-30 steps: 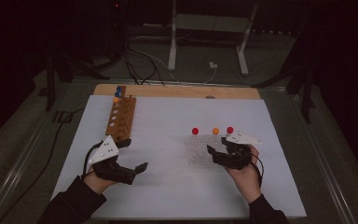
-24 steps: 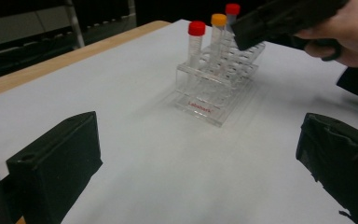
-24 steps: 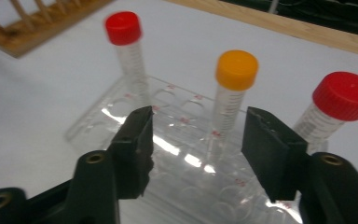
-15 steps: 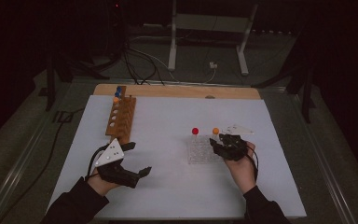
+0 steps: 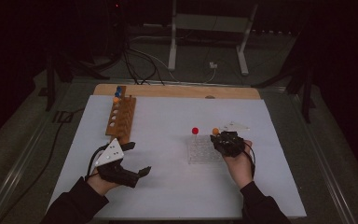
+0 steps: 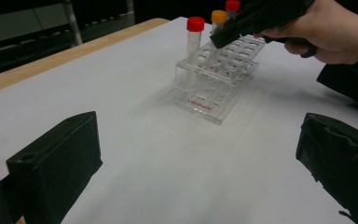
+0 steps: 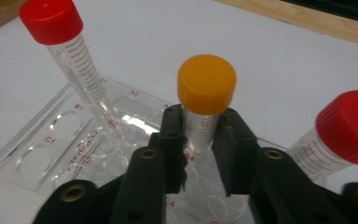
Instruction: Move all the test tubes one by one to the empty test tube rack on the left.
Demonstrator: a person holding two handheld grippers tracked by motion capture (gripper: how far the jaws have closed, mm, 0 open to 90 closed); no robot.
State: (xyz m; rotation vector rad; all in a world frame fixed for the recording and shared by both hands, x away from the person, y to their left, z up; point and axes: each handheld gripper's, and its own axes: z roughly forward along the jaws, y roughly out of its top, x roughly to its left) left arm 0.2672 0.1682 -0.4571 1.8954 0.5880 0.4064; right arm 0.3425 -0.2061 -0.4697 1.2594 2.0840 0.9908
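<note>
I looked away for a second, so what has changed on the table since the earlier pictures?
The right hand-held gripper moved left over the clear rack, and its jaws have just been closing onto the orange-capped tube, now clamped just under the cap. The left hand-held gripper stayed near the wooden rack, jaws open and empty. The red-capped tube at the clear rack's corner kept its place.

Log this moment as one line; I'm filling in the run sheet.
right gripper: jaws just closed, shut on orange-capped tube | tube in clear rack | left gripper: open, holding nothing
</note>
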